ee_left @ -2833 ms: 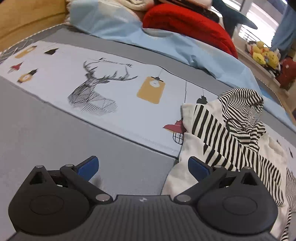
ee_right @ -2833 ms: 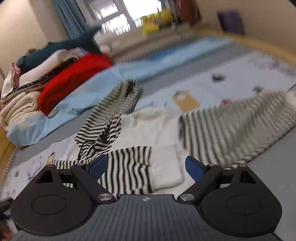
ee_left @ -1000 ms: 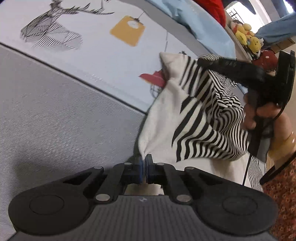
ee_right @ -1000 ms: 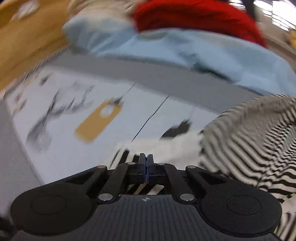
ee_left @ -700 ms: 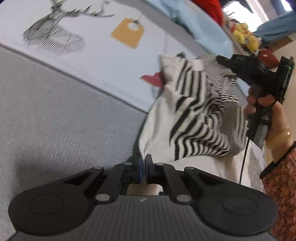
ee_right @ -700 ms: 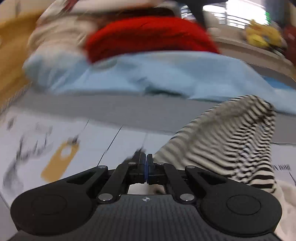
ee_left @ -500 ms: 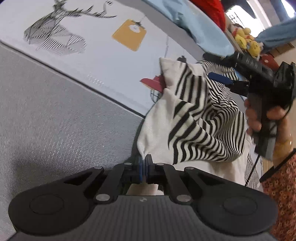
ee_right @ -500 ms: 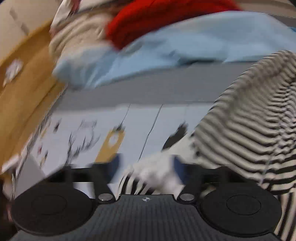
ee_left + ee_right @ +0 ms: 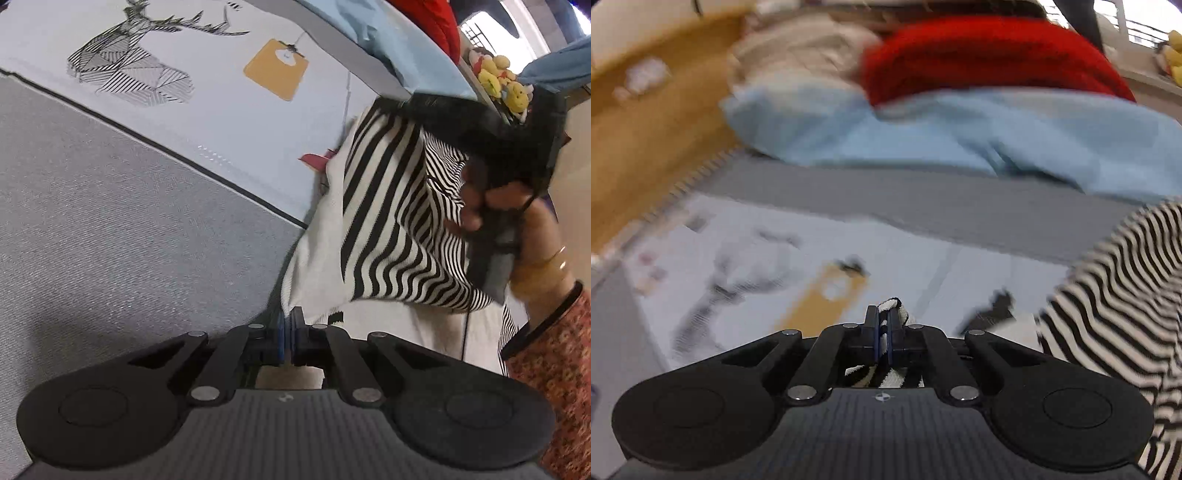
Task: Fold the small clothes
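Observation:
A small white garment with black stripes (image 9: 384,236) lies on the grey and printed bedspread. My left gripper (image 9: 287,325) is shut on its near white corner. My right gripper (image 9: 882,332) is shut on a striped edge of the same garment (image 9: 892,306); in the left wrist view the right gripper (image 9: 388,105) holds the far corner lifted above the bed. More striped cloth (image 9: 1119,295) hangs at the right of the right wrist view, which is blurred.
The bedspread has a grey band (image 9: 110,229) and a pale printed panel with a deer (image 9: 129,70). A light blue blanket (image 9: 960,129), a red garment (image 9: 990,55) and beige folded cloth lie at the far side. Yellow plush toys (image 9: 498,81) sit on a ledge.
My right gripper opened about half a second ago, then shut again on the striped far corner and lifted it. My left gripper has kept its grip on the near corner.

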`<state>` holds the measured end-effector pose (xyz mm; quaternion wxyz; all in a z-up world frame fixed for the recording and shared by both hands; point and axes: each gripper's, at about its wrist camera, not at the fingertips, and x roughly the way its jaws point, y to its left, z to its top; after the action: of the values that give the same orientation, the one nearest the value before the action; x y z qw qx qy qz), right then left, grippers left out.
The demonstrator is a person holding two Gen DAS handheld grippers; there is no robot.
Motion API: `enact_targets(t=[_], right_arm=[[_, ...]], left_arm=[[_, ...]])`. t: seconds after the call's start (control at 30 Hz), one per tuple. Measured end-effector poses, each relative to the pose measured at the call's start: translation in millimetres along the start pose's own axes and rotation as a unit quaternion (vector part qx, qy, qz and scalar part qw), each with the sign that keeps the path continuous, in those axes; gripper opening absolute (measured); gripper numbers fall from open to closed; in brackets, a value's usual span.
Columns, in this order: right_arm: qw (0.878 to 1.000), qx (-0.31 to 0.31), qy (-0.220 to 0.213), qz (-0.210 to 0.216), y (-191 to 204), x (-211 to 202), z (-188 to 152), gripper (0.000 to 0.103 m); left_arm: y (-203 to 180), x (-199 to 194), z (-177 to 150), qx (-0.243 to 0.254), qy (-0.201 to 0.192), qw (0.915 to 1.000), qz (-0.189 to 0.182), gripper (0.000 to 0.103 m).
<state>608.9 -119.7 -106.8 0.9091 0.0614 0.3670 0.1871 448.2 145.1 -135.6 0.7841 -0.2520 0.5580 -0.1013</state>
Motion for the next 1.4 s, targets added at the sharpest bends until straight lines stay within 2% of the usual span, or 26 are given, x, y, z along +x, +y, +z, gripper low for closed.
enact_targets(t=[0.07, 0.13, 0.2, 0.23, 0.27, 0.3, 0.4, 0.47, 0.5, 0.6, 0.67, 0.77, 0.87, 0.93, 0.97, 1.0, 1.03, 1.1, 1.17, 1.23, 1.27, 1.3, 1.33, 1.37, 1.4], right_arm=[[1.000, 0.015, 0.013, -0.016, -0.5, 10.5, -5.5, 0.010], [0.999, 0.047, 0.003, 0.005, -12.5, -7.8, -1.9, 0.024], [0.993, 0.101, -0.048, 0.023, -39.4, -49.8, 2.2, 0.053], [0.989, 0.126, -0.074, 0.027, -56.8, -76.8, 0.6, 0.059], [0.984, 0.150, -0.096, 0.021, -74.0, -103.9, -1.4, 0.059], [0.977, 0.175, -0.119, -0.002, -97.3, -136.3, -6.0, 0.060], [0.962, 0.215, -0.130, -0.110, -148.9, -204.1, -36.7, 0.060], [0.945, 0.265, -0.112, -0.158, -178.6, -230.6, -72.5, 0.061], [0.932, 0.309, -0.101, -0.162, -191.7, -239.3, -93.5, 0.061], [0.886, 0.442, -0.107, -0.086, -210.5, -247.4, -156.2, 0.061], [0.863, 0.487, -0.121, -0.055, -207.7, -240.7, -179.5, 0.063], [0.834, 0.536, -0.130, -0.020, -203.5, -219.3, -197.0, 0.070], [0.820, 0.559, -0.120, -0.038, -205.7, -201.6, -197.7, 0.071], [0.818, 0.558, -0.139, -0.037, -207.4, -193.9, -198.8, 0.069], [0.822, 0.548, -0.151, -0.037, -206.9, -191.7, -196.3, 0.063], [0.829, 0.534, -0.158, -0.042, -205.6, -190.5, -192.5, 0.024], [0.841, 0.511, -0.165, -0.067, -200.2, -194.6, -184.7, 0.006], [0.866, 0.451, -0.183, -0.112, -185.5, -212.3, -166.1, 0.004], [0.892, 0.377, -0.211, -0.132, -162.5, -238.1, -141.8, 0.004], [0.903, 0.326, -0.223, -0.170, -145.7, -261.2, -128.3, 0.004], [0.904, 0.315, -0.220, -0.187, -143.2, -268.0, -129.6, 0.004], [0.904, 0.312, -0.205, -0.206, -144.4, -268.1, -134.6, 0.004], [0.905, 0.316, -0.162, -0.235, -149.6, -259.8, -144.0, 0.004], [0.905, 0.329, -0.097, -0.250, -159.8, -243.1, -157.9, 0.004], [0.904, 0.349, -0.041, -0.242, -170.6, -228.0, -173.3, 0.006]], left_arm=[[3.1, -1.6, 1.1, -0.002, 0.005, 0.9999, -0.014, 0.003], [4.5, -8.9, 3.9, -0.003, -0.004, 0.9995, -0.031, 0.005], [3.8, -18.1, 7.1, 0.002, -0.023, 0.9991, -0.035, 0.011], [3.2, -23.5, 8.8, 0.002, -0.034, 0.9988, -0.035, 0.013], [2.5, -27.9, 10.1, 0.000, -0.044, 0.9984, -0.037, 0.022], [1.8, -32.0, 11.3, -0.005, -0.054, 0.9977, -0.039, 0.037], [-1.8, -37.6, 13.3, -0.031, -0.076, 0.9960, -0.033, 0.063], [-8.1, -36.3, 13.7, -0.044, -0.084, 0.9949, -0.035, 0.065], [-12.6, -35.3, 13.6, -0.046, -0.085, 0.9946, -0.037, 0.067], [-32.1, -24.0, 8.4, -0.042, -0.092, 0.9945, -0.030, 0.077], [-43.3, -14.1, 2.6, -0.037, -0.085, 0.9954, -0.022, 0.077], [-52.7, -0.1, -6.4, -0.038, -0.071, 0.9966, -0.016, 0.077], [-54.6, 7.3, -7.9, -0.038, -0.075, 0.9965, 0.000, 0.077], [-53.0, 10.6, -6.1, -0.040, -0.074, 0.9964, 0.008, 0.077], [-52.2, 12.4, -5.1, -0.043, -0.073, 0.9964, 0.012, 0.077], [-52.8, 15.0, -4.0, -0.041, -0.070, 0.9964, 0.025, 0.077], [-54.4, 16.4, -3.2, -0.034, -0.071, 0.9957, 0.050, 0.077], [-56.9, 18.5, -2.7, -0.018, -0.080, 0.9907, 0.109, 0.077], [-55.1, 18.8, -0.9, -0.013, -0.084, 0.9883, 0.127, 0.077], [-51.8, 17.0, 0.2, -0.019, -0.083, 0.9886, 0.124, 0.079], [-52.1, 16.7, 0.4, -0.020, -0.082, 0.9885, 0.125, 0.080], [-52.1, 16.9, -0.1, -0.018, -0.082, 0.9878, 0.131, 0.080], [-52.7, 17.1, -0.5, -0.015, -0.084, 0.9867, 0.138, 0.081], [-52.8, 16.8, -1.1, -0.012, -0.085, 0.9859, 0.143, 0.081], [-53.2, 17.3, -1.3, -0.010, -0.085, 0.9856, 0.146, 0.082]])
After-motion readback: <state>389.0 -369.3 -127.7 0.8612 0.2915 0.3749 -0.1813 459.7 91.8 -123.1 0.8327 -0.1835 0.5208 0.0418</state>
